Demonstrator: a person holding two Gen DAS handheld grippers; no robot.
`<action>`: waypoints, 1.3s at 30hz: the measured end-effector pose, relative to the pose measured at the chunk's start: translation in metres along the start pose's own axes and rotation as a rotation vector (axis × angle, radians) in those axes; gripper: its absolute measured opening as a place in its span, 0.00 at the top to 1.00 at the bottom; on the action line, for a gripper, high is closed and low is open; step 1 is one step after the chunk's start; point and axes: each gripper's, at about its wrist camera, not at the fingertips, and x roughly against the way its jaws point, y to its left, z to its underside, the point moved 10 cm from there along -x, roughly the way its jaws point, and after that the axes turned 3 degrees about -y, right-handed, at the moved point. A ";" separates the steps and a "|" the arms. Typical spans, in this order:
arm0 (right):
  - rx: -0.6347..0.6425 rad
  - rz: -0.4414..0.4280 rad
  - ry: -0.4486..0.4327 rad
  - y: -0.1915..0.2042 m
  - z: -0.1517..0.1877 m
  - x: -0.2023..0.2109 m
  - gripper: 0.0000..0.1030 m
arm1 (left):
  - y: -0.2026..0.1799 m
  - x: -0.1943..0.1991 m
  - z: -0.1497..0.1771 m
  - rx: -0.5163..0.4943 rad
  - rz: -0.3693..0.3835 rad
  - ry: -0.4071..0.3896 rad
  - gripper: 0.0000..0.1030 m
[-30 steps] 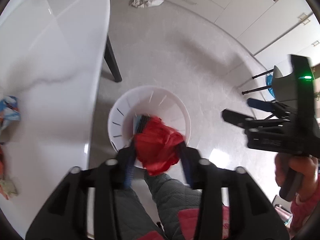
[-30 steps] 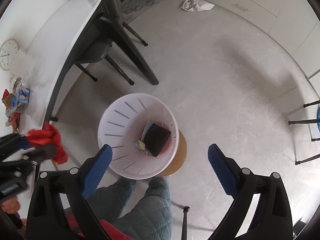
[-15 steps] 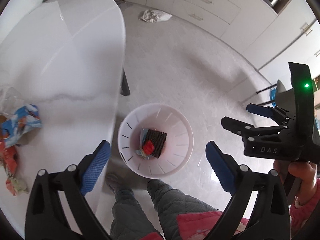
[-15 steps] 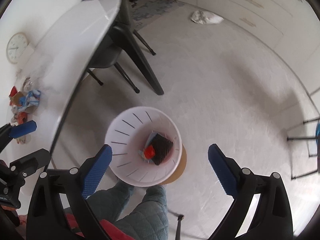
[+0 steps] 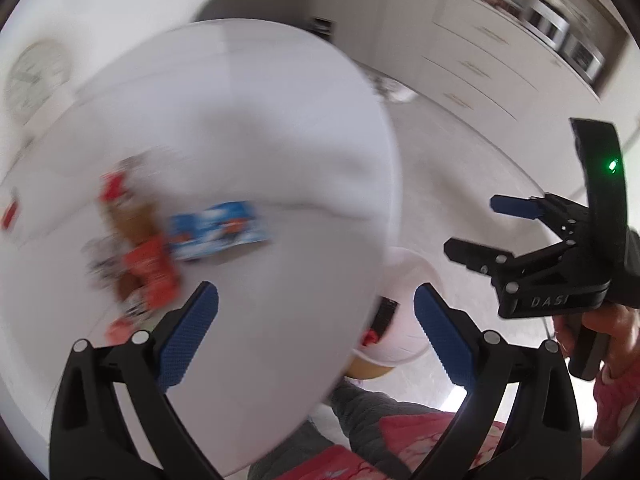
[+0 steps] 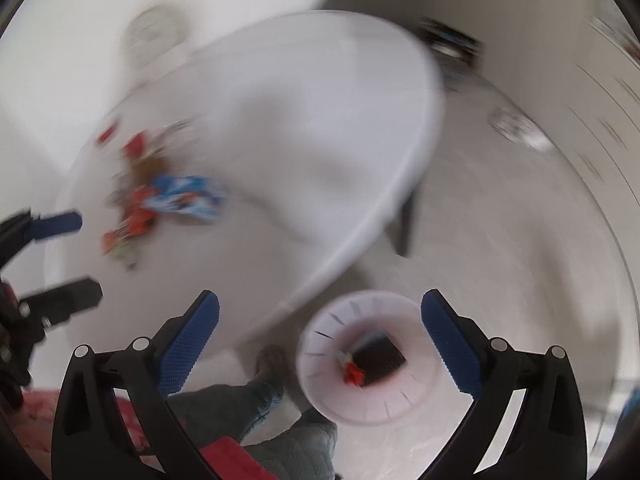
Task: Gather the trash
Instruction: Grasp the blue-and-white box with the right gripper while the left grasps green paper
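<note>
My left gripper (image 5: 316,336) is open and holds nothing; it hangs over the near edge of the white oval table (image 5: 240,120). A blurred pile of trash lies on the table to its left: a blue wrapper (image 5: 218,232) and red-orange wrappers (image 5: 148,272). The table edge hides most of the white bin (image 5: 404,344). My right gripper (image 6: 320,340) is open and holds nothing, above the floor between table and bin. The bin (image 6: 320,384) holds a red wrapper (image 6: 354,376) and a black piece (image 6: 378,360). Each view shows the other gripper at its side edge.
A crumpled white paper (image 6: 516,126) lies on the floor by the cabinets (image 5: 480,60). A dark table leg (image 6: 408,224) stands beyond the bin. The person's legs (image 6: 280,420) are beside the bin. A clock (image 5: 36,76) leans at the table's far left.
My left gripper opened and the red wrapper fell into the bin. Both grippers then rose and swung left toward the table, so the trash pile came into view, blurred.
</note>
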 end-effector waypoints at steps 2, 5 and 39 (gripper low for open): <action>0.142 -0.072 0.017 0.036 -0.014 -0.020 0.03 | 0.033 0.011 0.007 0.062 -0.033 -0.001 0.09; 0.365 -0.126 0.040 0.081 -0.030 -0.048 0.03 | 0.074 0.022 0.022 0.149 -0.076 -0.004 0.09; 0.712 -0.193 0.167 0.138 -0.058 -0.145 0.47 | 0.154 -0.051 0.090 0.455 -0.148 0.157 0.11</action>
